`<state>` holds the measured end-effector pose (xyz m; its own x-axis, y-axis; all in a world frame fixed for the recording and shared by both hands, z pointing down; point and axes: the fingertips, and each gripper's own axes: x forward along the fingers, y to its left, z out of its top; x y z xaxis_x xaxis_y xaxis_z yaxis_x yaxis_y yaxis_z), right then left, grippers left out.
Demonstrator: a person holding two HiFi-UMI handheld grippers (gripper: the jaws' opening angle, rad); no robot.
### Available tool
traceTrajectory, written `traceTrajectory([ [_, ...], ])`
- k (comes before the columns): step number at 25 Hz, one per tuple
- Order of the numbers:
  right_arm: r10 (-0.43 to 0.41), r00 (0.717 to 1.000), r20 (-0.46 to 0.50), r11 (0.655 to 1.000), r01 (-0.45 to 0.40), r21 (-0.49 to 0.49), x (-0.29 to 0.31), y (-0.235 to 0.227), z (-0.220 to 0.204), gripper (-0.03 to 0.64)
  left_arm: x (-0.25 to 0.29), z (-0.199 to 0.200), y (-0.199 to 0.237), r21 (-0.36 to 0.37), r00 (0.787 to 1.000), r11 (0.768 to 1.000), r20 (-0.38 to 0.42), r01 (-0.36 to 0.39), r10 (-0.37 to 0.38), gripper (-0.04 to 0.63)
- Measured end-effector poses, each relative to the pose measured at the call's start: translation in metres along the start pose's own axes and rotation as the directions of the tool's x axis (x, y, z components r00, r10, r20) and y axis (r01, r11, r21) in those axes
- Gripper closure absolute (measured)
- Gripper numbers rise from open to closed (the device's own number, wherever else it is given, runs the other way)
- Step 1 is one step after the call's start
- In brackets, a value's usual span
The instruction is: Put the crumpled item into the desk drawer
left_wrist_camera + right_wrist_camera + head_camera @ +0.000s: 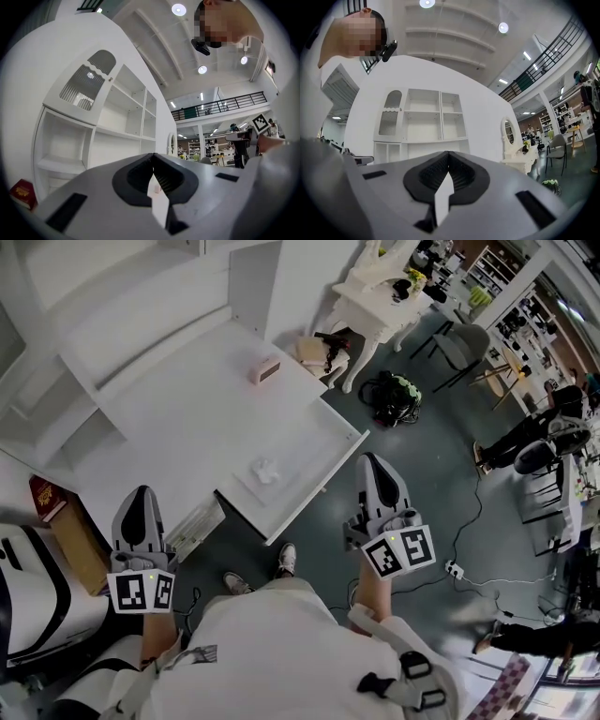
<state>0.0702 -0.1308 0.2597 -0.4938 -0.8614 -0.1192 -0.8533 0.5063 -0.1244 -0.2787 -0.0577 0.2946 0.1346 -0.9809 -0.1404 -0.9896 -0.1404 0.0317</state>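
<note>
- Head view: nearest the lens, at 6 o'clock, is the person's white shirt [272, 652], with two shoes [286, 559] on the grey floor just beyond it.
- The left gripper [141, 491] sits at 8 o'clock and the right gripper [373, 457] at 4 o'clock. Each points away from the person, with its marker cube nearest the body.
- Between them the white desk's drawer [342, 460] stands pulled out.
- The crumpled item [267, 470], small and white, lies inside that drawer. It is at 2 o'clock from the left gripper and 9 o'clock from the right, and clear of both.
- A small pinkish box [265, 369] rests on the desk top [178, 418] at 12 o'clock from the crumpled item.
- A red book [45, 495] lies at 9 o'clock.
- Left gripper view: the left gripper [152, 157] has its jaws pressed together at the tips and pinches nothing. A white shelf cabinet [117, 122] rises behind, with the red book [21, 193] at 8 o'clock.
- Right gripper view: the right gripper [448, 153] also has its jaws pressed together and empty. The white shelf cabinet [422, 122] stands at 12 o'clock and a vanity with an oval mirror [508, 133] at 3 o'clock.
</note>
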Motion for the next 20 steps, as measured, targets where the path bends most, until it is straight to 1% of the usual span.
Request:
traceTrajectory([
  [5,-0.010,1.000,-0.013,1.000,0.010,-0.006,-0.003,0.014,-0.005,0.606,-0.011,-0.003,0.013,-0.018,1.000,1.000,-0.002,-0.005,0.005,0.580],
  [10,0.000,1.000,-0.018,1.000,0.000,-0.007,-0.004,0.023,-0.012,0.606,-0.016,-0.007,0.017,-0.029,1.000,1.000,0.004,-0.006,0.006,0.580],
  [15,-0.004,1.000,-0.013,1.000,0.003,-0.021,-0.007,0.033,-0.003,0.607,-0.019,-0.002,0.021,-0.039,1.000,0.999,0.008,0.003,-0.003,0.580],
  [20,-0.003,1.000,-0.014,0.999,0.003,-0.048,-0.008,0.034,-0.002,0.607,-0.015,-0.003,0.018,-0.048,1.000,0.999,0.025,0.017,-0.016,0.580],
])
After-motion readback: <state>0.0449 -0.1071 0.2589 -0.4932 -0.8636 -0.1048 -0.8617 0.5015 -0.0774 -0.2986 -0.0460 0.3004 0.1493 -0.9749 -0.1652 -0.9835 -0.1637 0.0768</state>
